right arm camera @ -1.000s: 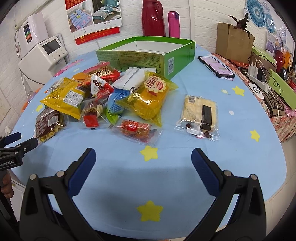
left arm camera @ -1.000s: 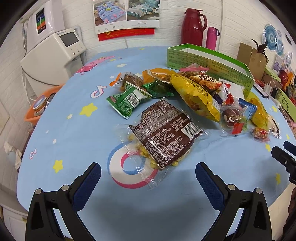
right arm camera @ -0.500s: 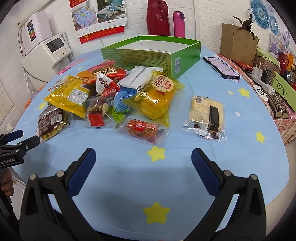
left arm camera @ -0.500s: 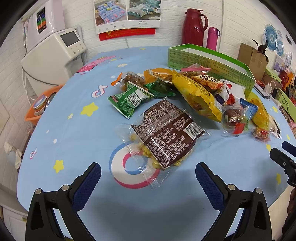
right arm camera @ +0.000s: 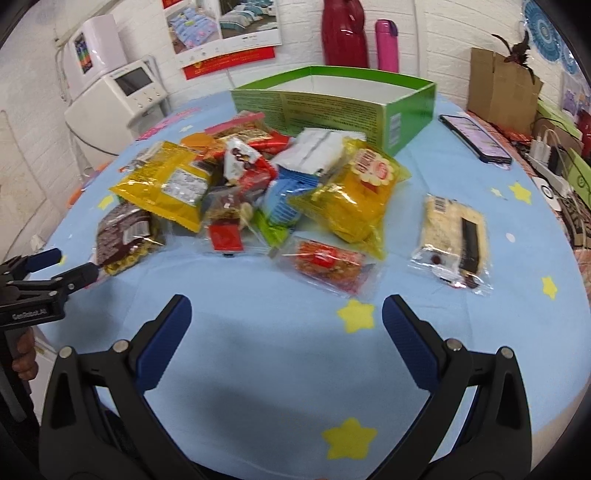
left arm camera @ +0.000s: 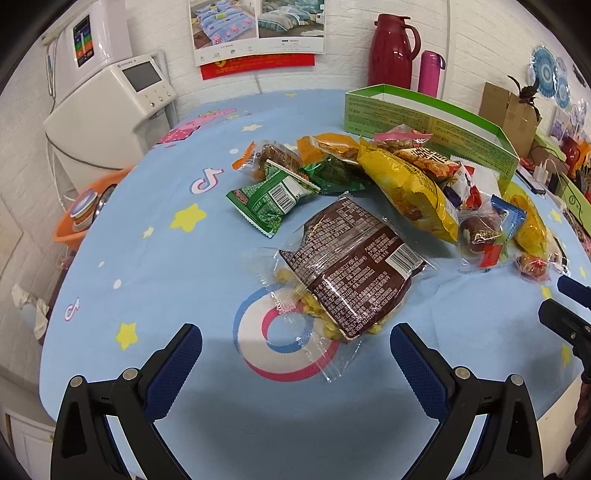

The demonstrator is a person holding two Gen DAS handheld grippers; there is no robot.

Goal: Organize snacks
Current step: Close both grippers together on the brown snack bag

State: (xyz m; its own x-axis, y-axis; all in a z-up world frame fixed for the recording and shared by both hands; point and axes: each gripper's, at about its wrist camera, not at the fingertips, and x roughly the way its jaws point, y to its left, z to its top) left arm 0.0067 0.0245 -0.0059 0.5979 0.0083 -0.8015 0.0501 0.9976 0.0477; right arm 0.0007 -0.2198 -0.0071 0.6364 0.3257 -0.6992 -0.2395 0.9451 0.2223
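While both our left gripper (left arm camera: pixel 295 349) and right gripper (right arm camera: pixel 286 321) hang spread and empty, we approach the brown packet (left arm camera: pixel 351 266) lying well short of the green box (left arm camera: pixel 428 122), pinching its sealed edge, not the contents.

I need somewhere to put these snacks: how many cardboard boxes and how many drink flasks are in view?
Cardboard boxes: 2 (open green cardboard box, brown cardboard box)
Drink flasks: 2 (dark red jug, slim pink bottle)
Total: 4

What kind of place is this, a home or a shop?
Probably a home room: a table with a cartoon star cloth, a red thermos jug beside a pink bottle, and a bedding calendar on the wall.
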